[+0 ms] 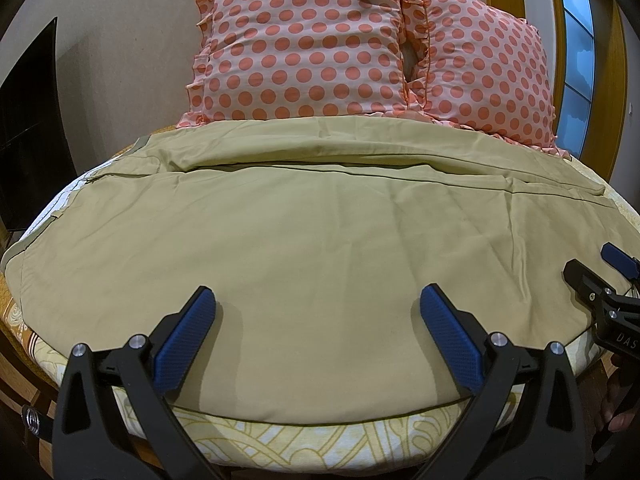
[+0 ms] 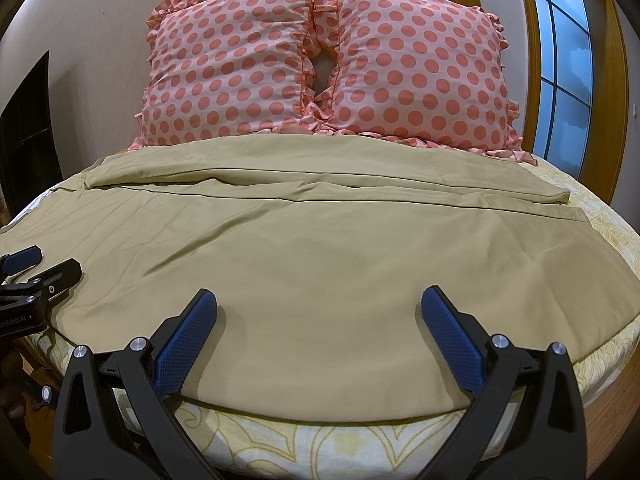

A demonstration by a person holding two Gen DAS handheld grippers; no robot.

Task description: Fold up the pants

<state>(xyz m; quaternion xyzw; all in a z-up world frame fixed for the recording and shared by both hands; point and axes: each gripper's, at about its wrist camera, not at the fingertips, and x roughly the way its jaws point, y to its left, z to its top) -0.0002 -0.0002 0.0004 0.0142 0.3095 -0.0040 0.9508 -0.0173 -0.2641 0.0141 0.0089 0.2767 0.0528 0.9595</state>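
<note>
Both tongs, left gripper & right gripper, wide, empty, over khaki pants; risk: pinching top layer only, fold skews.

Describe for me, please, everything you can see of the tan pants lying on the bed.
The pants are a plain khaki-tan, thin woven cloth by the look of it, spread flat across the bed with their near edge along the bed's front side. One leg lies in front; the other shows behind it as a long fold line, ending at a hemmed cuff on the right. Light creases run across them. The far edge reaches the polka-dot pillows. Both open grippers, left and right, hover over the near edge, gripping nothing.
</note>
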